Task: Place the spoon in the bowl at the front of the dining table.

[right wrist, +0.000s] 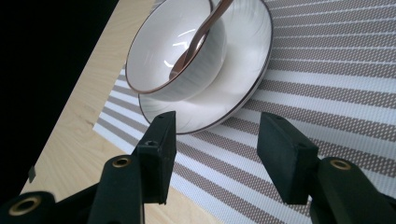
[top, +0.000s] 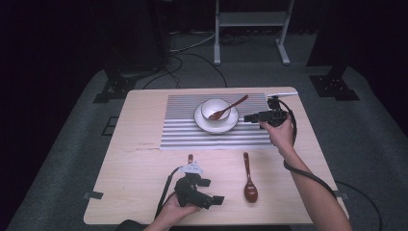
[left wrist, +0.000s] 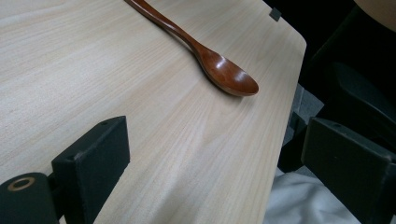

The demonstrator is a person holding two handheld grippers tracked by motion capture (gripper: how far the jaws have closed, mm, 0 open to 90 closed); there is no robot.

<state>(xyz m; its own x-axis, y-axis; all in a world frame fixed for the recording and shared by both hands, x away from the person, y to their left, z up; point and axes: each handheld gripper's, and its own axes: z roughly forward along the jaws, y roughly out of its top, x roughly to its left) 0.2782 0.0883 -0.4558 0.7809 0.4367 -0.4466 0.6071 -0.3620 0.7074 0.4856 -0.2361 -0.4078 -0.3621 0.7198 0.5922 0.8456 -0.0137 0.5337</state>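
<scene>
A white bowl (top: 215,109) is seen standing on a white saucer (top: 216,124), set on a striped placemat (top: 183,130) toward twelve o'clock on the wooden table (top: 130,178). A brown wooden spoon (top: 228,107) is leaned in the bowl, its handle pointing toward two o'clock. At three o'clock of the saucer the right gripper (top: 248,118) is held level, aimed at the dishes; its jaws are parted and nothing is grasped between them. A second wooden spoon (top: 248,178) is laid flat on the bare table near six o'clock, bowl end toward the person. At nine o'clock of that spoon the left gripper (top: 214,191) is held low, jaws spread wide and empty, with a further wooden handle (top: 190,158) just beyond it.
</scene>
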